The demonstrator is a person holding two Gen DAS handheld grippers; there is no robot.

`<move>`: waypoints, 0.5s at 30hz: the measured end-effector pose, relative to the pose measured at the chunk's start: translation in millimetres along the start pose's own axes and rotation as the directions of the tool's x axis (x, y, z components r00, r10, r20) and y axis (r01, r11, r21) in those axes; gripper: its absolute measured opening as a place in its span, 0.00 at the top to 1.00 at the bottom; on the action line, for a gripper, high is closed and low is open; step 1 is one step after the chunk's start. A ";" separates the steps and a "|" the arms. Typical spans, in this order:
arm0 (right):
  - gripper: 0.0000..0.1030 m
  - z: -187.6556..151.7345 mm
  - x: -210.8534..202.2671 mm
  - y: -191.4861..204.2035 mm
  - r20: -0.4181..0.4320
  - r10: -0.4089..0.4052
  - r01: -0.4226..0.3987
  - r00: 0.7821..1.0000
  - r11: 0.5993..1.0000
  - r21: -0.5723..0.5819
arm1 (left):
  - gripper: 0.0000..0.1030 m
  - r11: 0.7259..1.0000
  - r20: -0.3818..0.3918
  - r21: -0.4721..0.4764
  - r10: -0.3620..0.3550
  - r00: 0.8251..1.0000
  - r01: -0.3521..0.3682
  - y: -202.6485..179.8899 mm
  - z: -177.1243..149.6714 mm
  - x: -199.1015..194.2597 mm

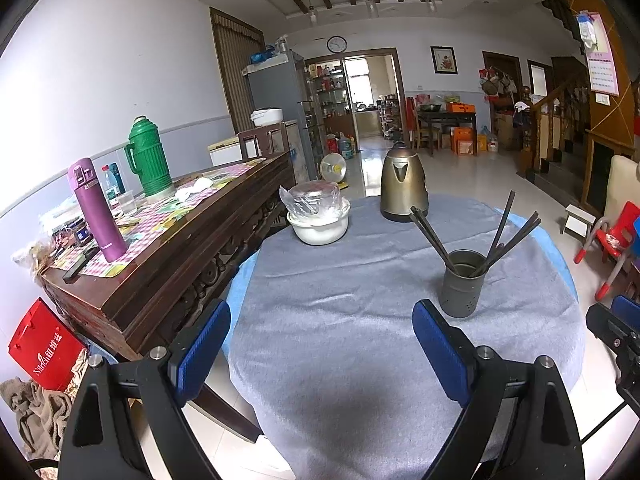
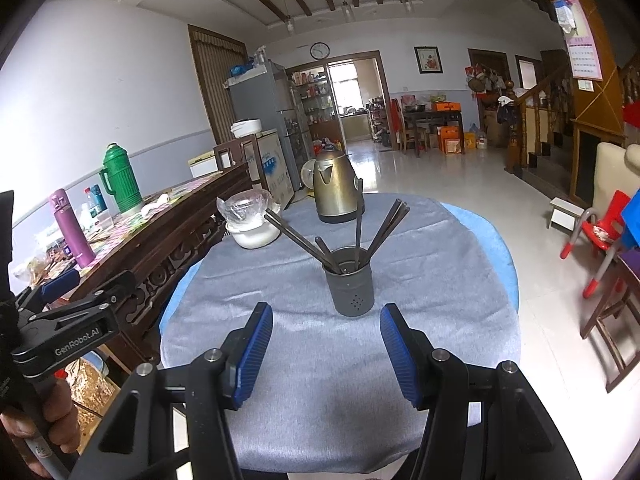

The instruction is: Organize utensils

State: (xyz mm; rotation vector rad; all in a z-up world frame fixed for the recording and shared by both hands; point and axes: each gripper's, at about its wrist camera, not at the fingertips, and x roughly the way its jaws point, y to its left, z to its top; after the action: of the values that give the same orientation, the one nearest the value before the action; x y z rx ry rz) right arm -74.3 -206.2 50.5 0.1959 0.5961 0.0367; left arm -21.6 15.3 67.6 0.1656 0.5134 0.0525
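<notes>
L gripper (image 1: 322, 344) jaws wide apart, nothing btwn, over near table (image 1: 340, 360) edge | R gripper (image 2: 326, 350) jaws apart, empty, just short of holder | holder (image 2: 350, 282) upright on grey cloth, mid-table | dark chopsticks (image 2: 360, 220) standing in it, fanned out | kettle (image 2: 335, 186) + white bowl (image 2: 254, 232) behind.

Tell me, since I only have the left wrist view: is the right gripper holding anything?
Observer: No. The right gripper is open and empty. The holder stands beyond its tips.
Operator: What carries the left gripper?
Observer: A hand wraps its handle, seen at the lower left of the right wrist view.
Operator: Any marking on the left gripper?
Observer: Yes, white lettering on its side reads GenRobot.AI.
</notes>
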 end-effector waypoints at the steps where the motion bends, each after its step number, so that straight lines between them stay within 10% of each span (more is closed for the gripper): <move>1: 0.42 0.0 0.0 0.0 0.000 -0.001 0.001 1.000 1.000 0.001 | 0.10 1.000 -0.001 -0.002 -0.001 1.000 0.001 0.4 0.1 0.6; 15: 0.42 -1.7 -4.1 7.7 0.011 -0.002 0.002 1.000 1.000 -0.014 | 0.10 1.000 -0.006 -0.017 0.005 1.000 -0.005 5.3 -2.0 3.4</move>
State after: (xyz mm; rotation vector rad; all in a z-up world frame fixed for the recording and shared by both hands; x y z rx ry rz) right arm -78.5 -198.8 52.9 0.1820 0.5850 0.0375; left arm -19.7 21.1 65.1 0.1498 0.5183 0.0624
